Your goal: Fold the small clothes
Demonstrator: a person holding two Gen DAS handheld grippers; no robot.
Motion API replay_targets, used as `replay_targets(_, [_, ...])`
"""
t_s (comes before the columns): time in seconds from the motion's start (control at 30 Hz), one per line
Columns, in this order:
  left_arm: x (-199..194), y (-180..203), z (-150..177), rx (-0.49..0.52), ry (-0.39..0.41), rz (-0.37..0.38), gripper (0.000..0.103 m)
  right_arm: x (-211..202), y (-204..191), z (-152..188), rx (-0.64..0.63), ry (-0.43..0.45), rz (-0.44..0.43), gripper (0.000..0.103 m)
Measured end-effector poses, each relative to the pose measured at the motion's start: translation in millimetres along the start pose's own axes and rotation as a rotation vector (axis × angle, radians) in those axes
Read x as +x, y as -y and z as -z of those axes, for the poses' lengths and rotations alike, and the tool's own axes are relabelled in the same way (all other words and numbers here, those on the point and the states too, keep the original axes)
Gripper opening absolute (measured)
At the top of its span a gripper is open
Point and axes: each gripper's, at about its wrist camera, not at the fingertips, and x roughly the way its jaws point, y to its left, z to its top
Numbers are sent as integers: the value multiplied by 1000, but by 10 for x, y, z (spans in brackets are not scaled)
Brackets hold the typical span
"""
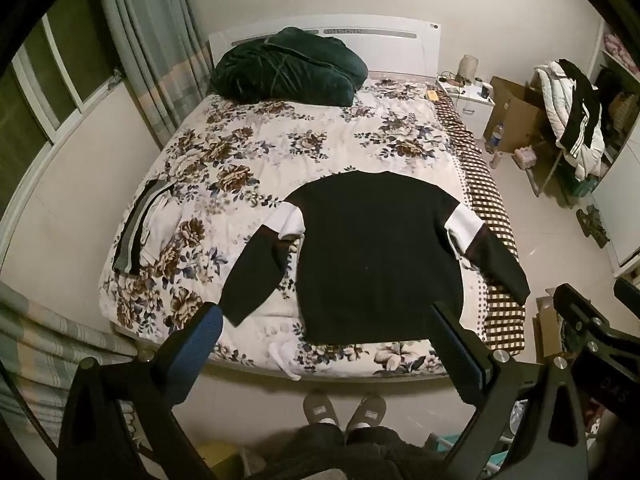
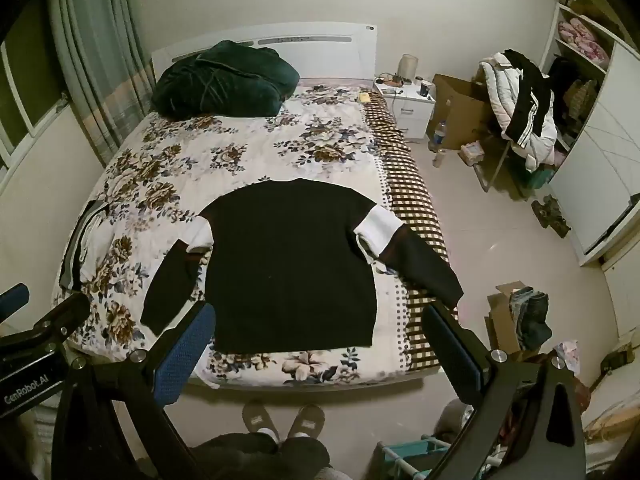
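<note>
A black sweater (image 1: 376, 256) with white bands on both sleeves lies flat and spread out on the foot end of the floral bed (image 1: 280, 148); it also shows in the right wrist view (image 2: 288, 268). Its right sleeve hangs over the bed's chequered edge. My left gripper (image 1: 324, 320) is open and empty, held high above the bed's foot edge. My right gripper (image 2: 320, 320) is open and empty, held beside it at the same height. Neither touches the sweater.
A stack of folded clothes (image 1: 144, 224) lies at the bed's left edge. A dark green blanket (image 1: 288, 68) is heaped at the headboard. A nightstand (image 2: 408, 104), cardboard boxes (image 2: 460, 112) and a chair with jackets (image 2: 524, 116) stand at the right. The person's slippers (image 2: 280, 420) are at the foot.
</note>
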Motion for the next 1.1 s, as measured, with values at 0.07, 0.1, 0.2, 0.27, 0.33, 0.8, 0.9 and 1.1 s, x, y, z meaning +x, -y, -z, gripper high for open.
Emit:
replay_targets(0.07, [-2, -4, 0, -1, 4, -1, 103, -3, -3, -1, -2, 0, 3, 103])
replay_targets(0.1, [-2, 1, 0, 2, 6, -8, 103, -6, -4, -2, -4, 0, 4, 103])
replay_targets(0.2, [2, -3, -5, 0, 5, -10, 103, -11, -6, -4, -5, 0, 6, 103])
replay_targets(0.27, [1, -9, -13, 0, 7, -12, 103, -13, -11, -5, -6, 0, 10, 103])
replay_targets(0.33, [-7, -5, -2, 3, 12, -8, 103, -11, -7, -8, -3, 1, 10, 103])
replay_targets(0.8, [-15, -17, -17, 5, 18, -11, 103, -35, -21, -14, -6, 4, 10, 103])
replay_targets(0.9, [-43, -48, -94, 0, 23, -11, 103, -39, -26, -16, -9, 7, 12, 103])
replay_targets(1.1, [-105, 65, -200, -5, 34, -14, 103, -51, -15, -28, -10, 10, 14, 103])
